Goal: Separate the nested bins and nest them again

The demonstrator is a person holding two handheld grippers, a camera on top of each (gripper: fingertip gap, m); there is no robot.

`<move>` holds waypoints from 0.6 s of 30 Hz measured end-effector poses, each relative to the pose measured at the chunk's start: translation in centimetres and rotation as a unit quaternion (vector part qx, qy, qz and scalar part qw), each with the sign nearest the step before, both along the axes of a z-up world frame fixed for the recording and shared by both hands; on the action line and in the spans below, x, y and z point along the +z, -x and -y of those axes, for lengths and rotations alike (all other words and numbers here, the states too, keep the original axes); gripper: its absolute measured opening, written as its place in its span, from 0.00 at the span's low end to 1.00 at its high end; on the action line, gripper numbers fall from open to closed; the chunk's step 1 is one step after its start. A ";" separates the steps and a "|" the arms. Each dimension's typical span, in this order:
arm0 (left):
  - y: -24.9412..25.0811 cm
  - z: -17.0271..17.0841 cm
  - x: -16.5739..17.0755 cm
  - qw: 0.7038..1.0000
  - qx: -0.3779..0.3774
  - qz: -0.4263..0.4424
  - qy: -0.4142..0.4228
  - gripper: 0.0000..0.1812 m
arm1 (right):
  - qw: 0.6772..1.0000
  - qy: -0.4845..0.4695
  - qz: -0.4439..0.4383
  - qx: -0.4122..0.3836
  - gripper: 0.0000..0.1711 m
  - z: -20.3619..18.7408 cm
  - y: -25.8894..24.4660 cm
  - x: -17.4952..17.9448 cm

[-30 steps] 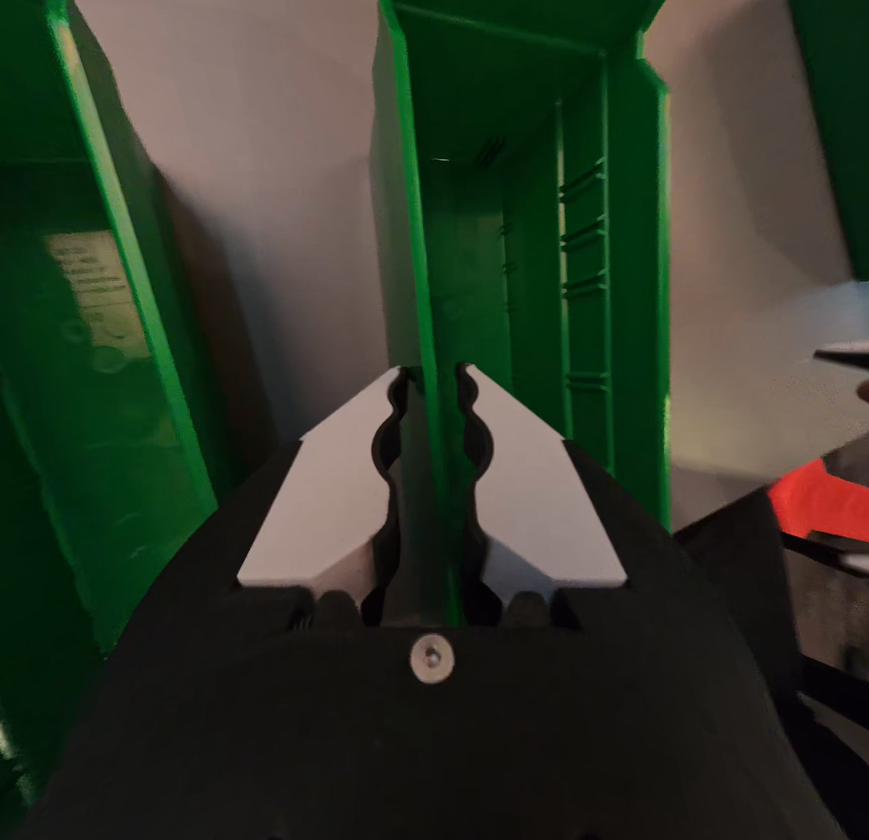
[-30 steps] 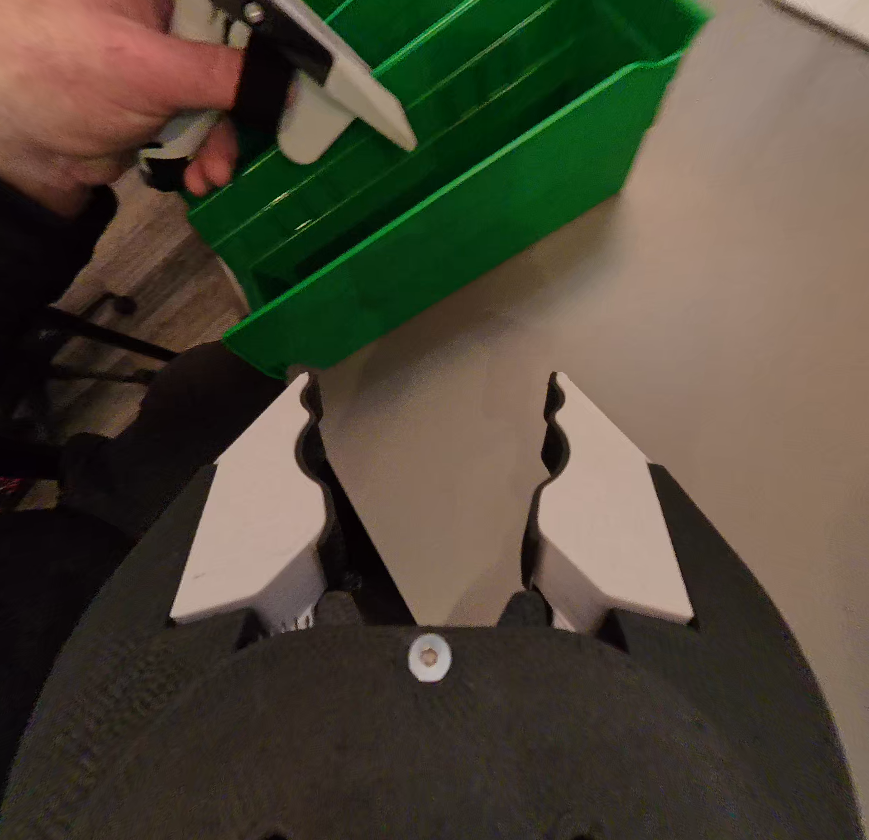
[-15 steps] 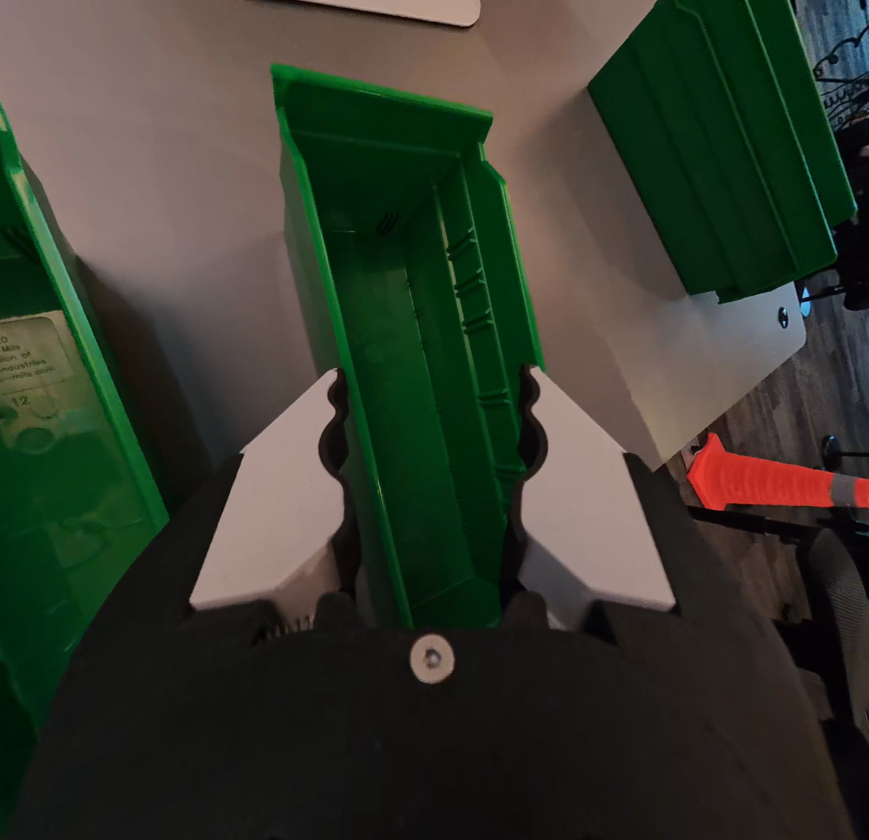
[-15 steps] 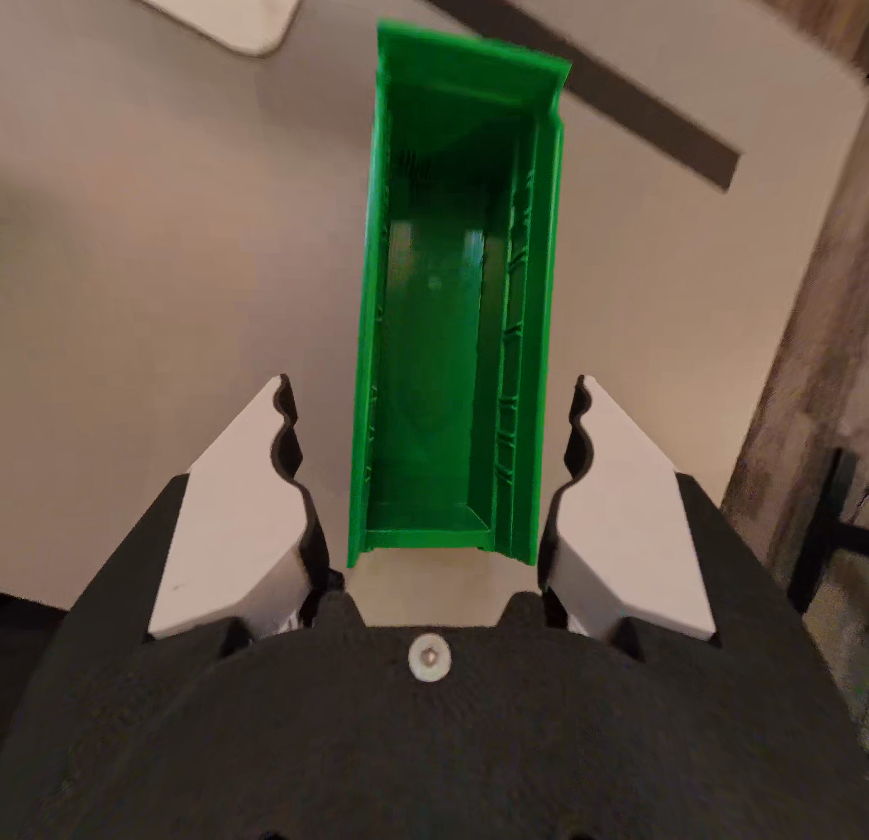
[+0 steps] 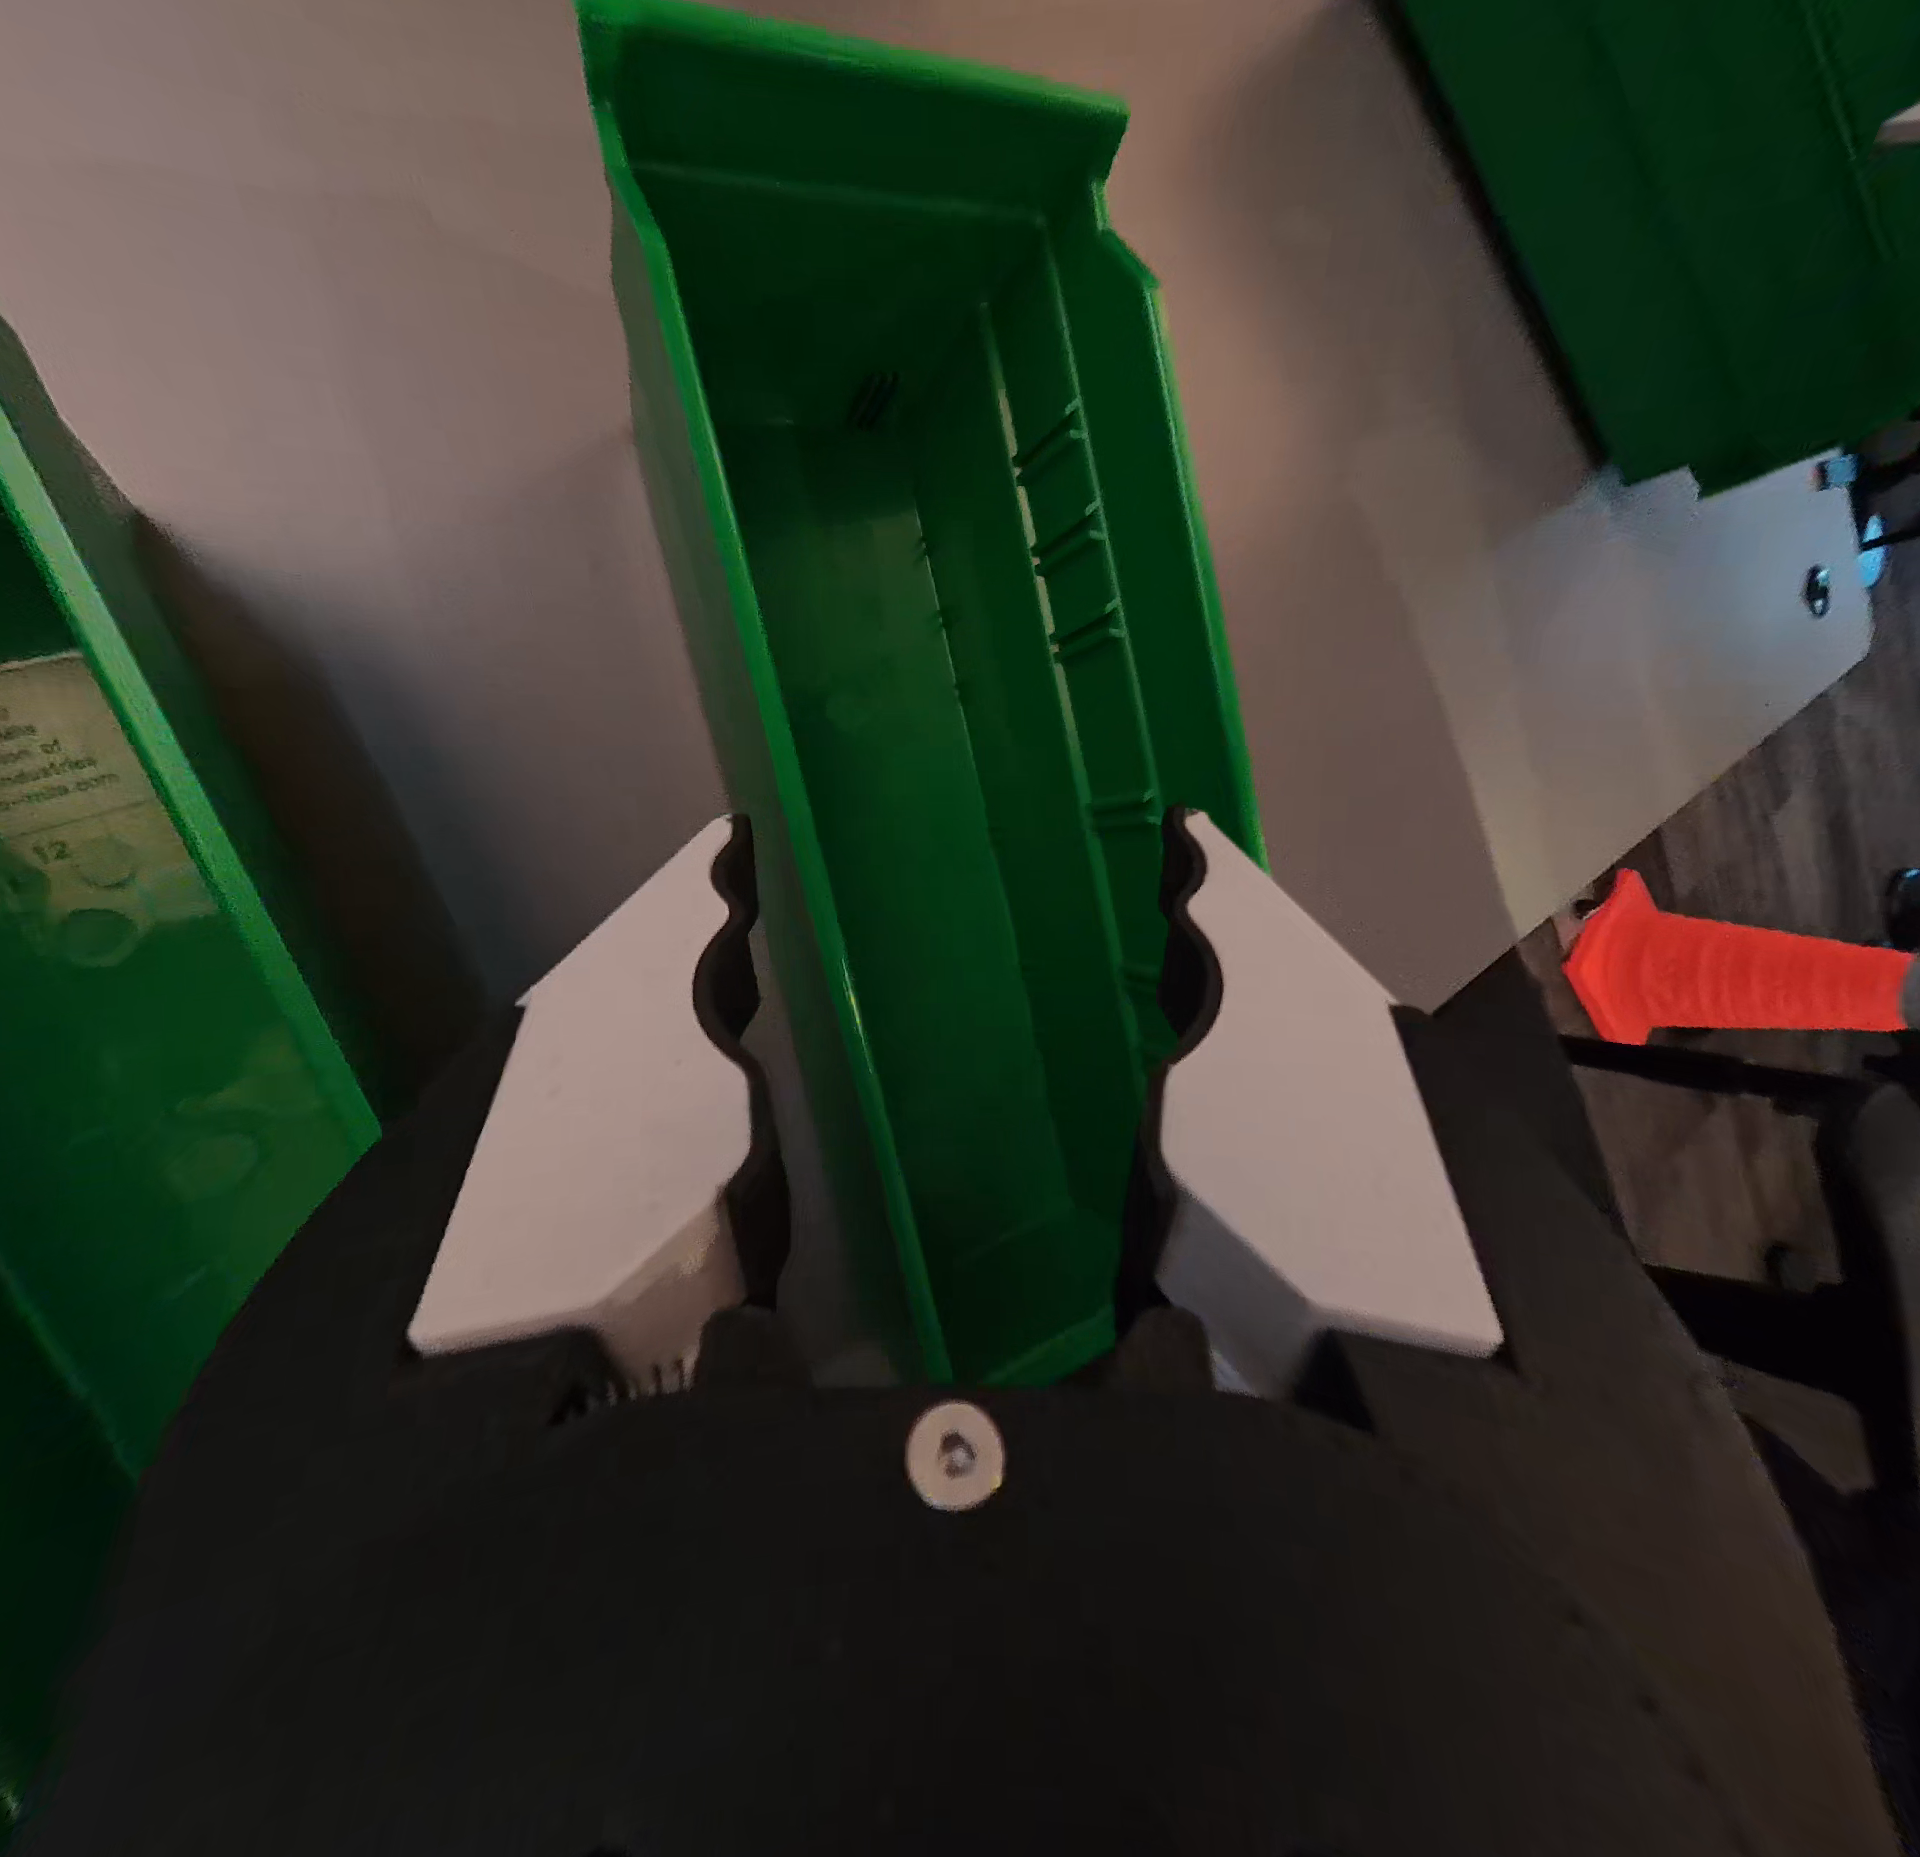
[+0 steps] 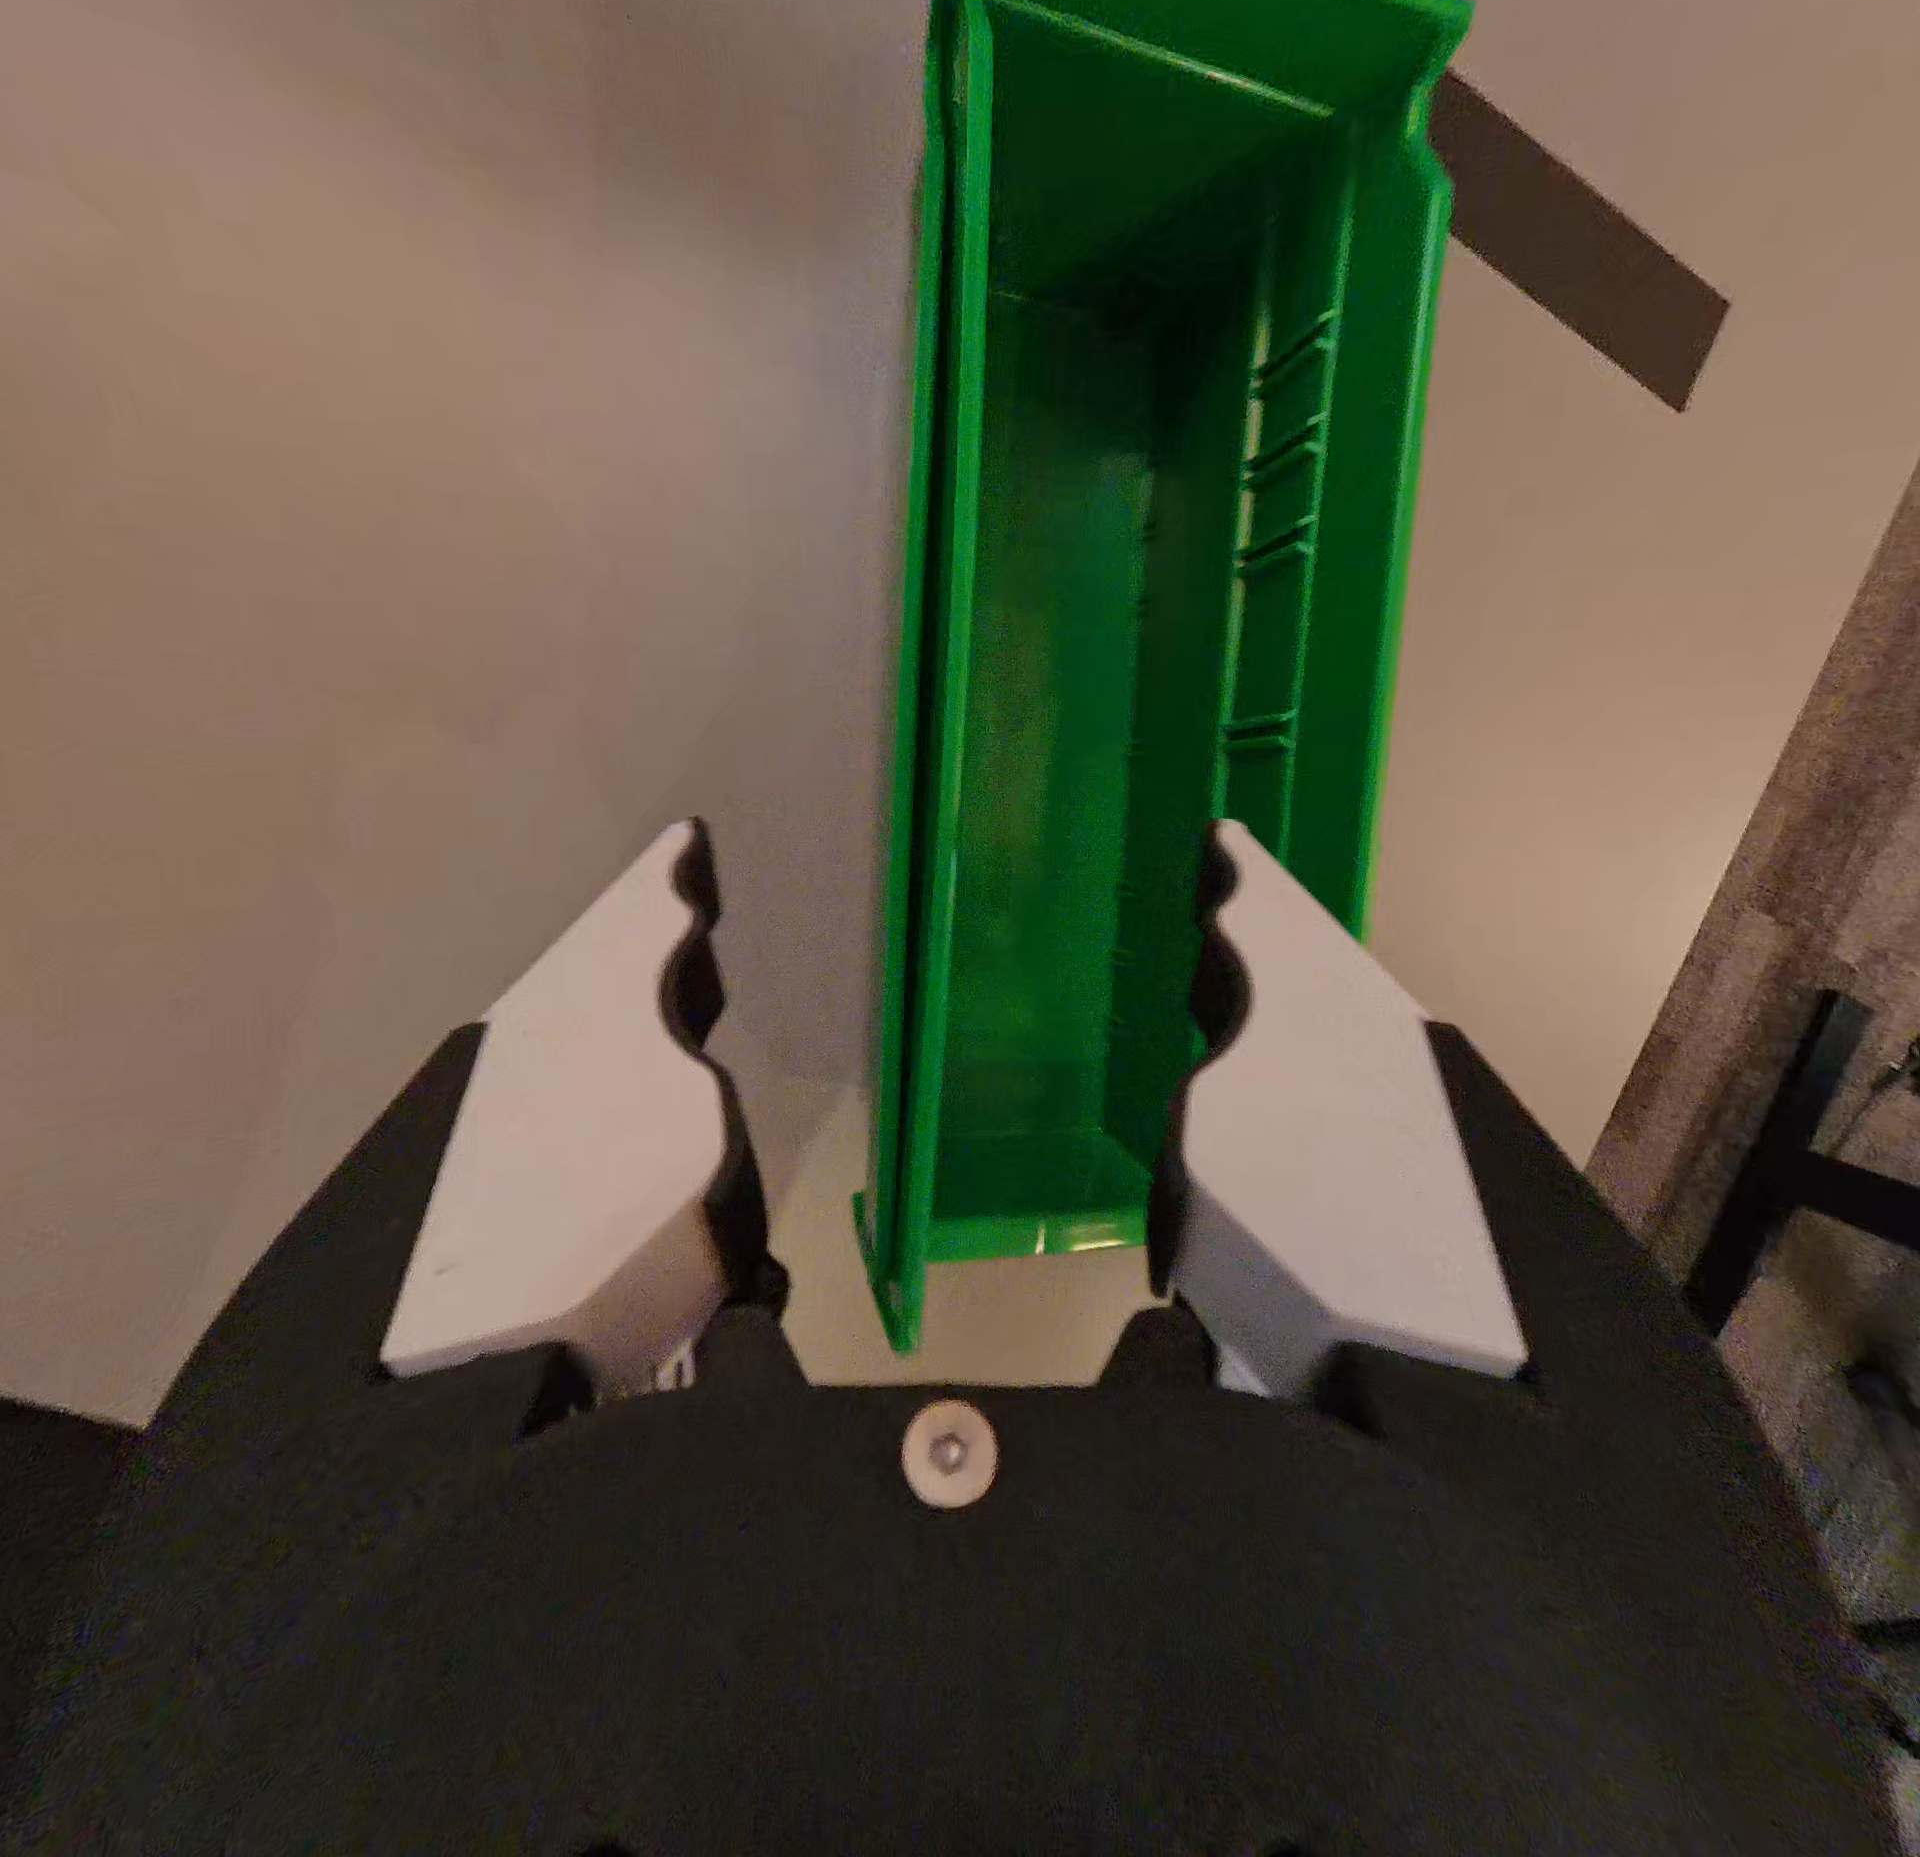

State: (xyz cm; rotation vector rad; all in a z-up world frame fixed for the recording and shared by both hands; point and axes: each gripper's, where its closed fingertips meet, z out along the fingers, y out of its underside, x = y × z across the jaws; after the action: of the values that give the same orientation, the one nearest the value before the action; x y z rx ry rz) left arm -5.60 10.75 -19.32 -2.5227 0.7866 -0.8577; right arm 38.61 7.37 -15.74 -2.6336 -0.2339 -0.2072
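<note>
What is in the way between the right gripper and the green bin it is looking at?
Nothing visible. The right gripper is open, and the green bin lies straight ahead on the table, its near end already between the fingers, with no other thing in front.

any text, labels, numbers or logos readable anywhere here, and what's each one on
Label, pale, on the left bin in the left wrist view: a few lines of small print and a number, partly blurred; I don't quote writing.
Middle bin: no writing seen.
Far bin: no writing seen.
Right wrist view, bin: no writing seen.
</note>
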 end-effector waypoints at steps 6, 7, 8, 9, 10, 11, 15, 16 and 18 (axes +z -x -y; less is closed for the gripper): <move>-0.5 0.4 0.0 1.000 -0.014 -0.001 0.001 0.44 | 1.000 0.021 0.002 -0.002 0.69 -0.2 -1.5 -0.1; -0.4 0.4 0.0 1.000 -0.014 0.000 0.001 0.43 | 1.000 0.030 0.005 -0.004 0.72 -0.3 -2.0 -0.6; -0.4 0.4 0.0 1.000 -0.013 0.002 0.002 0.43 | 0.999 0.037 0.009 -0.004 0.74 -0.4 -2.5 -1.1; -0.4 0.4 0.1 1.000 -0.012 0.002 0.003 0.43 | 0.999 0.048 0.000 -0.003 0.75 -0.4 -2.7 -1.8; -0.3 0.4 0.1 1.000 -0.012 0.002 0.003 0.43 | 0.998 0.055 -0.007 -0.004 0.77 -0.5 -2.8 -2.3; -0.3 0.4 0.1 1.000 -0.011 0.002 0.002 0.43 | 0.999 0.052 -0.001 -0.005 0.73 -0.7 -3.3 -2.5; 0.0 0.4 -0.5 1.000 -0.011 -0.003 0.012 0.43 | 0.999 0.038 0.007 -0.009 0.62 -1.2 -4.4 -1.9; 0.0 0.5 -0.8 1.000 -0.013 -0.006 0.018 0.43 | 0.999 0.037 0.005 -0.008 0.66 -1.3 -4.5 -2.0; 0.0 0.7 -1.4 0.999 -0.015 -0.008 0.029 0.43 | 0.999 0.035 0.008 -0.004 0.71 -1.4 -4.7 -1.8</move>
State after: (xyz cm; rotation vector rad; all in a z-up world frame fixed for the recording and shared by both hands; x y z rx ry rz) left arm -5.57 10.08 -20.75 -2.5764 0.8166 -0.8837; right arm 43.30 8.78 -17.50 -2.7027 -0.2411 -0.2276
